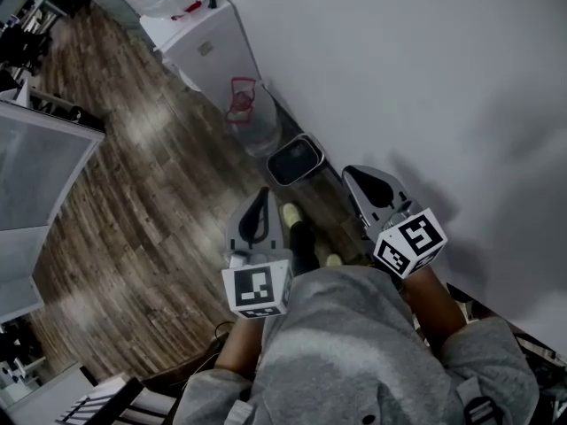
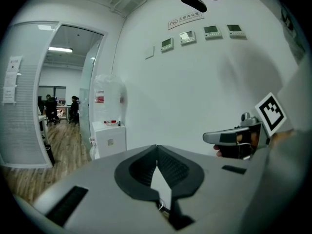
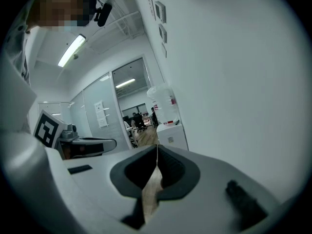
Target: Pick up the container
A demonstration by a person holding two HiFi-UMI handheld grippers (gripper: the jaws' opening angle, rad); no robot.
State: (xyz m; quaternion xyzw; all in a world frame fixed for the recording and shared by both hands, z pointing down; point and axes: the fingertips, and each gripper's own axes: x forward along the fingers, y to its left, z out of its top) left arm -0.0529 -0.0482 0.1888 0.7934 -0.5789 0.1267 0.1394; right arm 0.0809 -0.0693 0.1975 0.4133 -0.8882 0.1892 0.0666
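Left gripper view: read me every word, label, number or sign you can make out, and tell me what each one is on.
No text here can be read as words.
Wall sign: print too small to read.
Paper notice on the glass partition: blurred.
Red label on the water bottle: unreadable.
Marker cube: black-and-white pattern only, no letters.

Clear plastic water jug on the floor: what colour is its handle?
Red handle; clearest in head view.

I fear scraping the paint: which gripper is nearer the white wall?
Right. The right gripper is alongside the white wall; the left gripper is farther out, over the wood floor.
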